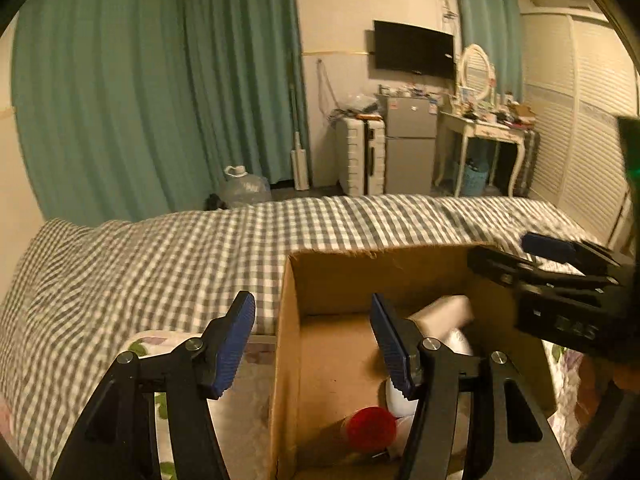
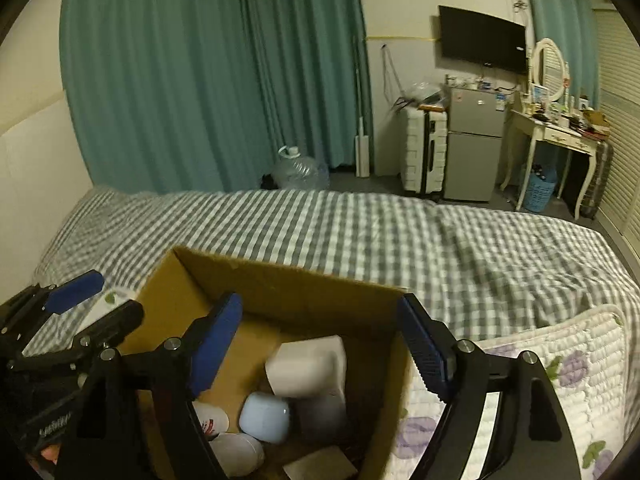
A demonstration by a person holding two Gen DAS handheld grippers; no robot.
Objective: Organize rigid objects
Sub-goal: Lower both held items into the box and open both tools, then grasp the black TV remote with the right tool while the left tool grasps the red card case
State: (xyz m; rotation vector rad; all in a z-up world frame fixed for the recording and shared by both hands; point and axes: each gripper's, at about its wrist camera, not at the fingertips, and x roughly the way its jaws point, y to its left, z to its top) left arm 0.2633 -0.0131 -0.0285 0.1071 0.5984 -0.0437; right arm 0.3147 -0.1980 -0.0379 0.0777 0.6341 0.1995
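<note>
An open cardboard box (image 1: pixel 320 280) (image 2: pixel 280 284) stands at the near edge of the bed. Inside lie a white rectangular container (image 2: pixel 308 364) (image 1: pixel 444 312), a pale blue rounded case (image 2: pixel 266 416), a red-capped item (image 1: pixel 370 428) and white bottles (image 2: pixel 236 454). My left gripper (image 1: pixel 314 344) is open with nothing between its blue pads, straddling the box's left wall. My right gripper (image 2: pixel 320 348) is open above the box interior, empty. Each gripper shows at the edge of the other's view: the right gripper (image 1: pixel 560 276), the left gripper (image 2: pixel 68 312).
A grey-checked bedspread (image 1: pixel 160 264) covers the bed. A quilted floral cushion (image 2: pixel 560 360) lies under and right of the box. Beyond the bed are teal curtains, a water jug (image 2: pixel 300 170), a suitcase, a small fridge and a dressing table.
</note>
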